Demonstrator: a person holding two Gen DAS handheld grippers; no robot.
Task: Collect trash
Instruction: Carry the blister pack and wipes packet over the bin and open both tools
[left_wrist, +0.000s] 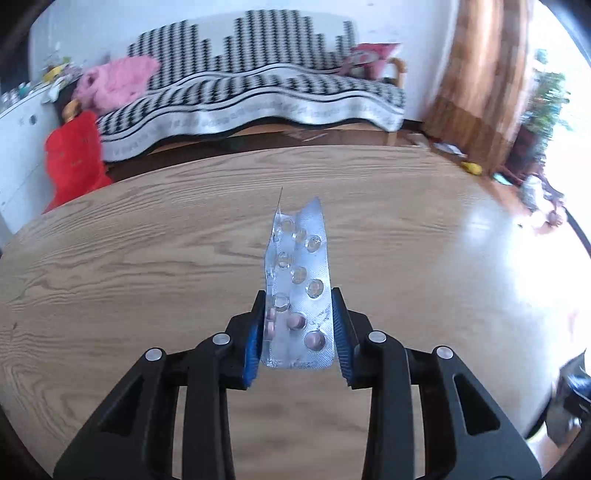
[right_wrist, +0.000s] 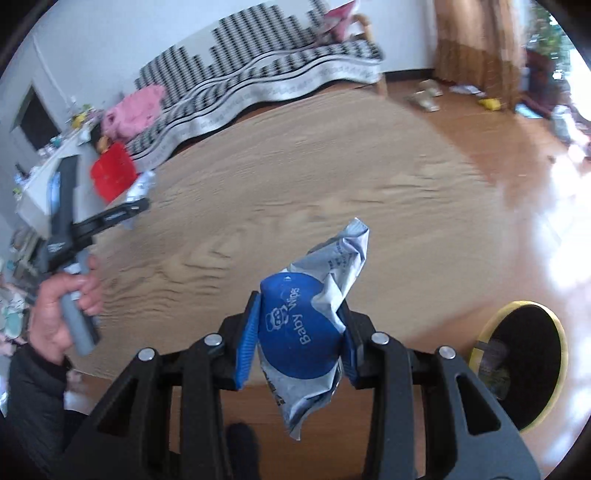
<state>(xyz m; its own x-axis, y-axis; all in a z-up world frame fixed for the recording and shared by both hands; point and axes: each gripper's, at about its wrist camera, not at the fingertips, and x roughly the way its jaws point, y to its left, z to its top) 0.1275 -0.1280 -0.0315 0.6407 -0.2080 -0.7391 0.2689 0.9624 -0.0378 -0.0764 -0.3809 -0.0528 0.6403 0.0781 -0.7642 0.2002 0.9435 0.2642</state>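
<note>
the left claw is clamped on a silver blister pack, its blue pads pressing the pack's long edges; the pack sticks up and away from the fingers above the wooden worktop, with a few pink pills in the pockets nearest the claw and the farther pockets looking empty. the right claw grips a crumpled baby wipes packet, blue label toward the camera, its grey ends poking out above and below the pads. just to the right of that claw, lower than the worktop, sits a round bin with a yellow rim and a dark inside. at the left edge of the right wrist view, a hand in a dark sleeve holds the other claw's grey handle. beyond the worktop stand a sofa under a black-and-white throw, a pink garment and a red item at its left end, and a brown curtain to the right.
</note>
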